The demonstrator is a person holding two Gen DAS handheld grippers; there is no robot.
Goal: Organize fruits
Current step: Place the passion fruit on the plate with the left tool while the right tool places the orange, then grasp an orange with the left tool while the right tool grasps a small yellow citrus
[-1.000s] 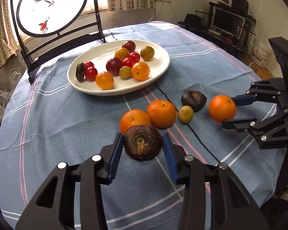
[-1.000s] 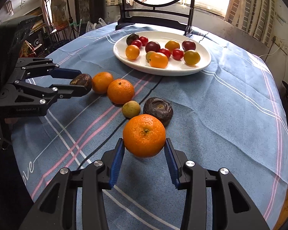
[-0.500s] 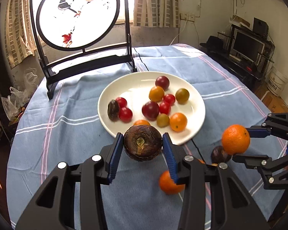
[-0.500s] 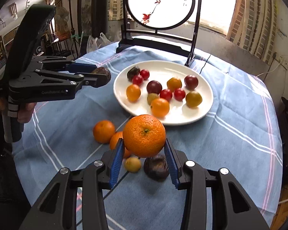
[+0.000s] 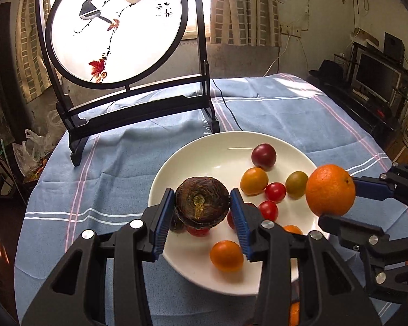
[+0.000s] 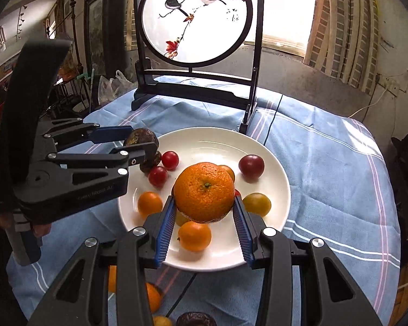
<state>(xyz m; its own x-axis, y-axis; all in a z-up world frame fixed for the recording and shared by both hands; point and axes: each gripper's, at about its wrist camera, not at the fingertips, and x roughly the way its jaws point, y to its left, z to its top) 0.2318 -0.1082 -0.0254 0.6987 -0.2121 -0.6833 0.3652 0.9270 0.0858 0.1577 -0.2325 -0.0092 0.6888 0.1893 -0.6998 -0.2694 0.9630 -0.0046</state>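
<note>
Above the white plate I hold both loads: my left claw clamps the dark wrinkled fruit over its near-left rim; my right claw grips the orange over its middle.

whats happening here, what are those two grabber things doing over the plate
A person is sorting fruit with a handheld gripper in each hand. The left gripper is clamped on a dark brown wrinkled fruit, and the right gripper grips a large orange. Both hang above the white plate, which already holds cherry tomatoes and small orange and yellow fruits. A few more fruits lie on the blue tablecloth near the plate.
</note>
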